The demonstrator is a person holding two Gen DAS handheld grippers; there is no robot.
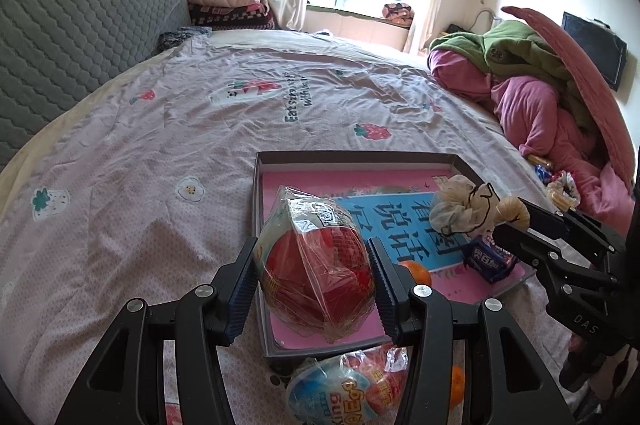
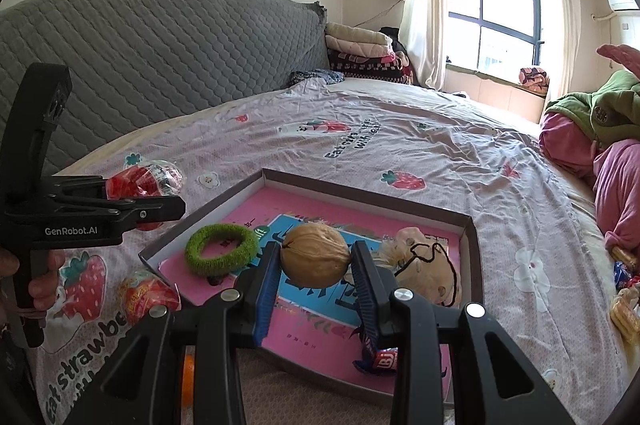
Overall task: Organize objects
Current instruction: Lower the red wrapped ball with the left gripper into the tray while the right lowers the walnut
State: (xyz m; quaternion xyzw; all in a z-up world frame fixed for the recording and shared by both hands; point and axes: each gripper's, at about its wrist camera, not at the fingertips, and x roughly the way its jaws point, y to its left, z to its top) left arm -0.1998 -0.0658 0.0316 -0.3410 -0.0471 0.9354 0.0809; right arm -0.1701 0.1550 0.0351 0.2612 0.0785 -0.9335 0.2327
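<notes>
My left gripper is shut on a red toy egg in clear wrap, held over the near left part of a shallow box with a pink and blue lining. It also shows in the right wrist view. My right gripper is shut on a walnut above the box. In the box lie a green fuzzy ring, a beige cloth doll, a blue snack packet and an orange.
A second wrapped egg and an orange item lie on the bedsheet in front of the box. Another red wrapped egg lies left of the box. Pink and green bedding is piled at right, with snacks beside it. A grey headboard stands at left.
</notes>
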